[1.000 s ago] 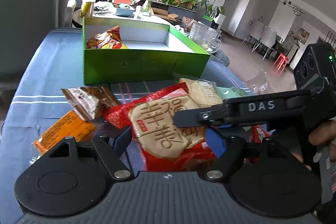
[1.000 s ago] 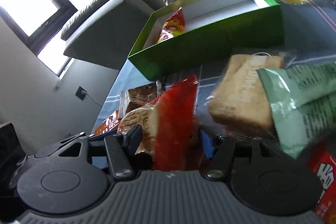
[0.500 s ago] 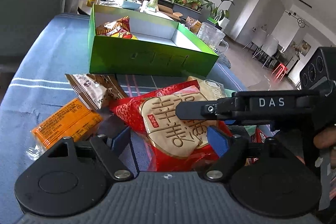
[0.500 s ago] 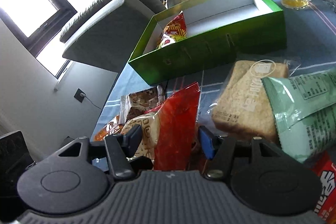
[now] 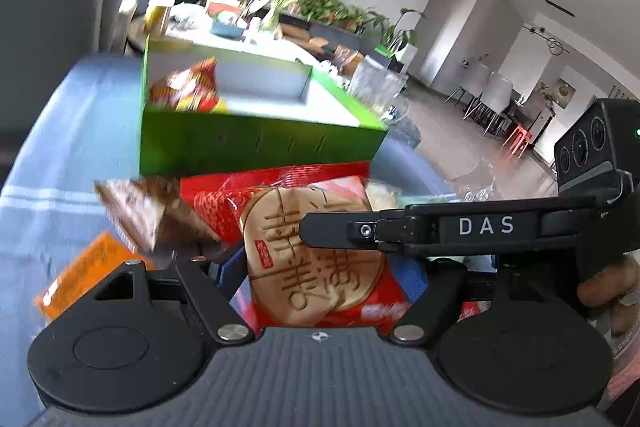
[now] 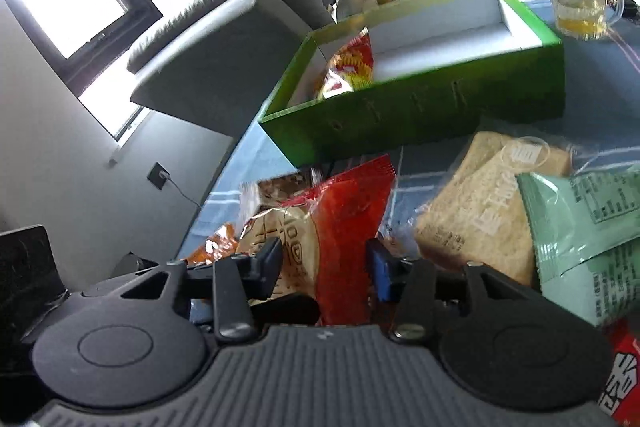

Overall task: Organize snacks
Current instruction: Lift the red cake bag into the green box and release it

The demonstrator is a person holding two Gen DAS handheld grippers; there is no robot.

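Both claws are on the same red cracker pack (image 5: 320, 267). The left claw (image 5: 320, 277) has it sitting between its blue pads, and the right claw (image 6: 326, 267) pinches it edge-on from the side. The pack looks held up just in front of the green box (image 5: 256, 147), which already has one red-yellow bag (image 5: 188, 91) in its left corner. A brown packet (image 5: 136, 211), orange packet (image 5: 84, 271), bread (image 6: 484, 211) and mint bag (image 6: 588, 227) lie on the blue bench (image 5: 48, 155).
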